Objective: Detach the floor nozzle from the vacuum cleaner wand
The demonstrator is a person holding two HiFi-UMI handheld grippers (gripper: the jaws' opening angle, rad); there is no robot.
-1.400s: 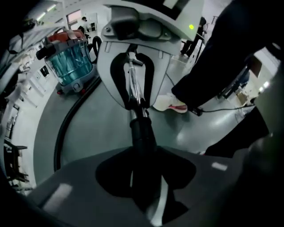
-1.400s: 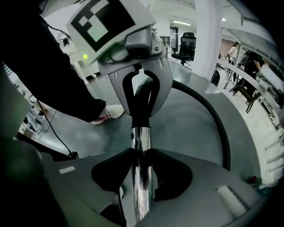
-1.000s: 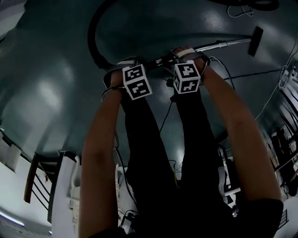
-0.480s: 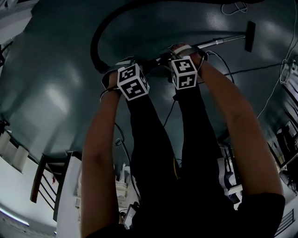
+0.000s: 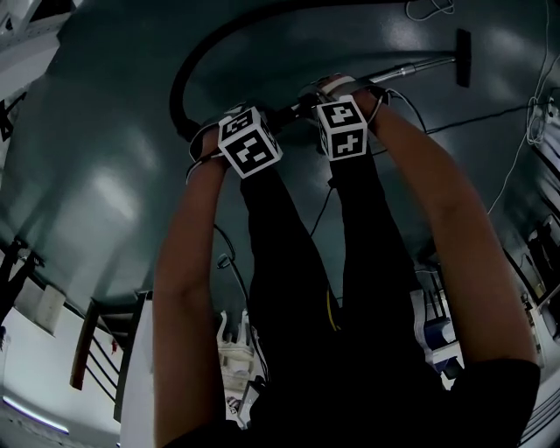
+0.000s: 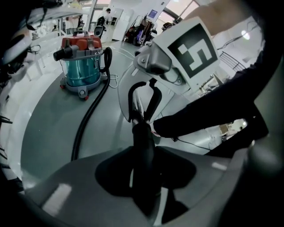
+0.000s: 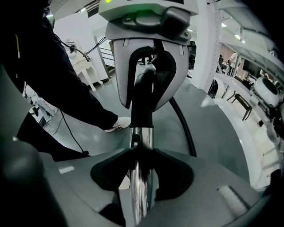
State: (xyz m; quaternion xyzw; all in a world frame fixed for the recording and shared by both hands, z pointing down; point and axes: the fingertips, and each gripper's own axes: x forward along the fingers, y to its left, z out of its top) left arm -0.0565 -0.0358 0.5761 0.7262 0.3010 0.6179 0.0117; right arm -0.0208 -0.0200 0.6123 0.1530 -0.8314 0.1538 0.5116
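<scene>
**Both grippers clamped on vacuum tube; nozzle on wand end**

Floor (image 5: pixel 105 175): dark grey-green, glossy, with pale light patches reflected in it. The room is big and open, with white walls, a railing (image 6: pixel 230 60) and white furniture round the edges. A few people stand far off at the back, too small to detail. Thin cables (image 5: pixel 477 122) lie on the floor at the right of the head view.

Vacuum (image 6: pixel 83 66): red top, teal see-through tank, standing on the floor well apart from the grippers. A black hose (image 6: pixel 88 117) curves away from it across the floor.

Left gripper (image 6: pixel 143 153): jaws pressed onto the black handle (image 6: pixel 141 133), which runs straight out between them. Right gripper (image 7: pixel 141 170): jaws pinching the chrome wand (image 7: pixel 140 142), just beside its joint with the handle. The two grippers sit side by side, near each other and pointing steeply down.

In the head view the wand (image 5: pixel 411 68) runs from the right gripper toward the upper right. The nozzle (image 5: pixel 462 57) sits on its far end, attached and crosswise to the tube. Cannot tell whether it touches the floor.

Person: black trousers, bare forearms, white shoe (image 7: pixel 119 123) on the floor.

Writing: each cube (image 5: pixel 249 144) carries black-and-white square markers, no letters. A blue sign (image 6: pixel 153 13) on the far wall is too small to read. A green light (image 7: pixel 106 1) glows on top of the left gripper.
</scene>
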